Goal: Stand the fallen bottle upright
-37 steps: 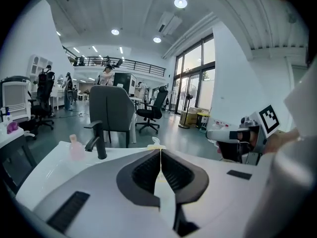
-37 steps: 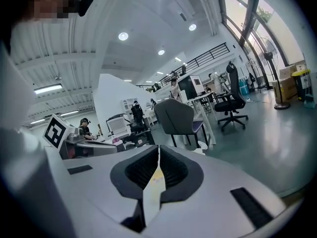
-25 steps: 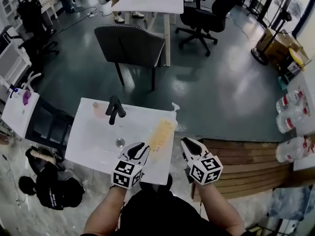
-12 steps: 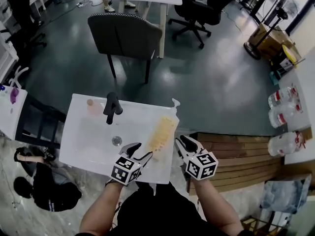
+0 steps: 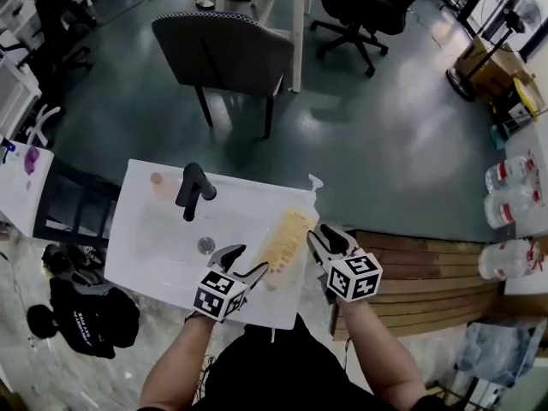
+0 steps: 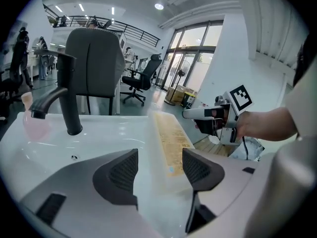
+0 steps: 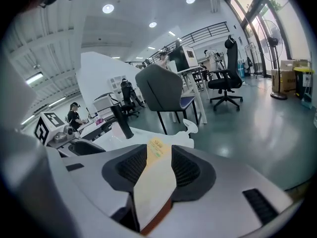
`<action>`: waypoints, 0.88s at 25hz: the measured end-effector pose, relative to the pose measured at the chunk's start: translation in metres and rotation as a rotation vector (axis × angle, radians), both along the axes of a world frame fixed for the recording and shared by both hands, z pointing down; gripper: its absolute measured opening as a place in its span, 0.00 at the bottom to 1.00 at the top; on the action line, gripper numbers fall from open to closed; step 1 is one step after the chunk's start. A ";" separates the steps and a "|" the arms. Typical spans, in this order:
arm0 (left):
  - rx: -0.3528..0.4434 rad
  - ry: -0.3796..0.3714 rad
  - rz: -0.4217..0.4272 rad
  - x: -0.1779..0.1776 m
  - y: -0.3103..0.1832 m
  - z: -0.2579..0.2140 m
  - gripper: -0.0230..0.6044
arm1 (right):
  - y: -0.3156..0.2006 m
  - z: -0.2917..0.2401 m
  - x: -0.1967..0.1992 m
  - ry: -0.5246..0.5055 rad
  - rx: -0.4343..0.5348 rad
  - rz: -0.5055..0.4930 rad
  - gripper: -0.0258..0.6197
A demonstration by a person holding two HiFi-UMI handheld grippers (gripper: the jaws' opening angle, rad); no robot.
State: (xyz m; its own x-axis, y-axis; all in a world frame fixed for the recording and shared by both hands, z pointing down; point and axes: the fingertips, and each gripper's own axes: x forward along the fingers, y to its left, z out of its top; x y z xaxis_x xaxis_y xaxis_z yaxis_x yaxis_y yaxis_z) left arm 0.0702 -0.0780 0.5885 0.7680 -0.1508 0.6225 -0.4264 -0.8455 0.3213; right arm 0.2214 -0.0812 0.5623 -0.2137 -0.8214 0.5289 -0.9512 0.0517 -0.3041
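A clear pump bottle [image 5: 287, 242] with a yellow label lies on its side along the right rim of the white sink [image 5: 154, 247], its pump head [image 5: 315, 182] pointing away from me. My left gripper [image 5: 244, 265] is at the bottle's near end, and its jaws have just been opening. In the left gripper view the bottle [image 6: 171, 143] runs between the jaws of that gripper [image 6: 159, 157], and the pads do not press it. My right gripper [image 5: 324, 240] is at the bottle's right side. Its jaws have also been opening, and the bottle [image 7: 157, 150] shows in their gap.
A black faucet [image 5: 193, 187] rises at the sink's back, with a pinkish thing [image 5: 158, 182] beside it. A grey chair [image 5: 223, 54] stands beyond the sink. To the right are a wooden pallet [image 5: 411, 272] and water jugs [image 5: 509, 195]. A black bag [image 5: 81, 315] lies on the floor at the left.
Both grippers have sunk toward the sink's front right corner and their jaws have spread. The right gripper has closed in on the bottle's side.
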 end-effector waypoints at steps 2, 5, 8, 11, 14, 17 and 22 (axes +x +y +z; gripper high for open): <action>0.002 -0.006 0.000 0.006 -0.007 0.001 0.50 | -0.010 0.005 0.010 -0.005 -0.002 0.004 0.31; 0.013 -0.017 -0.016 0.016 -0.015 0.003 0.50 | -0.025 0.012 0.024 0.004 -0.006 0.005 0.32; 0.058 -0.035 -0.062 0.021 -0.025 0.001 0.45 | -0.037 0.017 0.037 0.011 -0.013 0.012 0.32; 0.095 -0.046 -0.106 0.025 -0.034 -0.001 0.42 | -0.046 0.022 0.045 -0.005 -0.023 0.014 0.32; 0.104 -0.049 -0.140 0.030 -0.038 -0.004 0.40 | -0.054 0.024 0.050 -0.006 -0.032 -0.007 0.32; 0.102 -0.043 -0.163 0.033 -0.038 -0.007 0.39 | -0.060 0.021 0.052 0.018 -0.037 -0.039 0.32; 0.053 -0.003 -0.150 0.034 -0.021 -0.006 0.43 | -0.054 0.015 0.051 0.063 -0.049 -0.058 0.32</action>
